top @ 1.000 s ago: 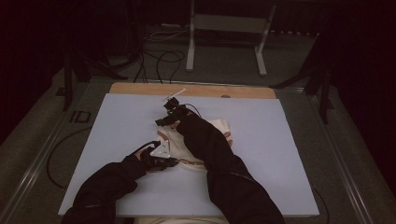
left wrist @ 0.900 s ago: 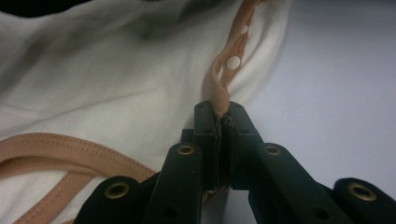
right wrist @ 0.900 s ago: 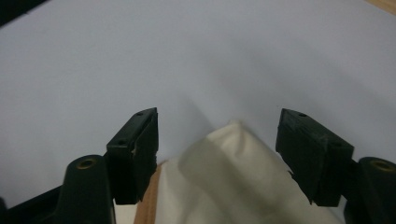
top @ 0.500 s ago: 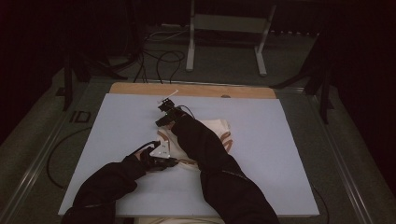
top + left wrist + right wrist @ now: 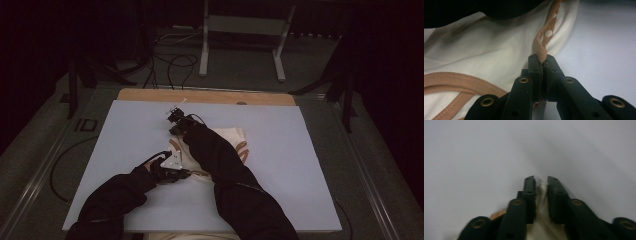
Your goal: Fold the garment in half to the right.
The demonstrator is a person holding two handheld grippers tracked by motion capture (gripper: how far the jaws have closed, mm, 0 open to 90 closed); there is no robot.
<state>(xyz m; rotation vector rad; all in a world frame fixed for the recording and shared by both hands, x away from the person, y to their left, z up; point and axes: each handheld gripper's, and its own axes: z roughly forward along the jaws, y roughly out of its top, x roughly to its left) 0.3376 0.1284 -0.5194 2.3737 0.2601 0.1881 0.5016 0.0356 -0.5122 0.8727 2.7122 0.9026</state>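
While the cream garment lies bunched near the middle of the desk, partly covered by the person's right sleeve, a second hold on it has just been taken. The garment is cream cloth with tan binding and a tan spotted strip along one edge.

In the right gripper view, a fold of cream cloth is seen pinched between the jaws of the right hand-held gripper. These jaws have just been closing from a wide stance, and they are now narrow, with cloth between them. In the high view, the right hand-held gripper is found at the far edge of the garment, beyond the sleeve, a little farther up the desk than in the earlier high views.

The left hand-held gripper is clamped tight on the tan spotted strip, at the garment's near-left edge; its place in the high view is unchanged from the earlier pictures.

It is judged that both edges are now secured, one at each end of the left side. The garment is therefore taken to be ready for lifting, spreading or folding. A slip of the thin fold from the right jaws is noted as the main risk.
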